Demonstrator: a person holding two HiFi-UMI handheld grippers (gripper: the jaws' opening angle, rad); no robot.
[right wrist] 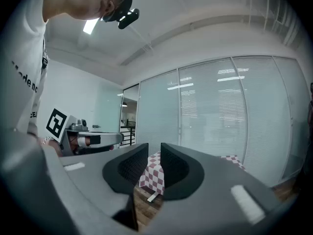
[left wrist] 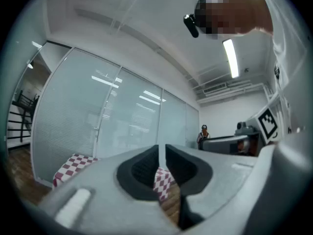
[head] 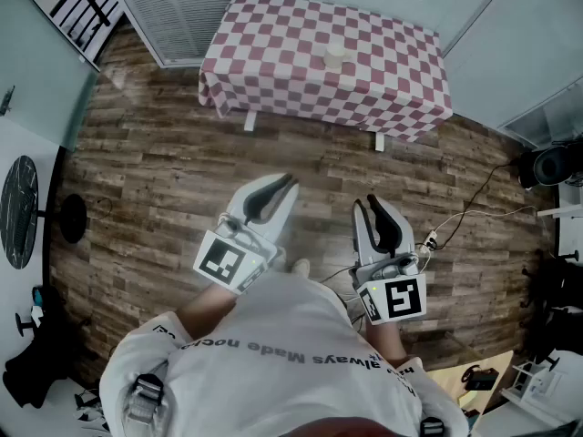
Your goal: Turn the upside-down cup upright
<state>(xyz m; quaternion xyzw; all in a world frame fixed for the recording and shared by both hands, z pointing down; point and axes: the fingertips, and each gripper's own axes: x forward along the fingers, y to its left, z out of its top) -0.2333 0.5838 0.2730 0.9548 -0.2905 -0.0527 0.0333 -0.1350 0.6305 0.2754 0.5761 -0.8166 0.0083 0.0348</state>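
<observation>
A small pale cup stands on the table with the red-and-white checked cloth at the far side of the room; which way up it is I cannot tell. Both grippers are held close to the person's body over the wooden floor, well short of the table. My left gripper has its jaws almost together, with only a thin slit and nothing in it. My right gripper shows a narrow gap, also empty. The checked cloth shows through that gap.
A white cable and plug strip lie on the floor by the right gripper. A round dark table stands at the left, stairs at the top left, dark equipment at the right. Glass walls stand behind the table.
</observation>
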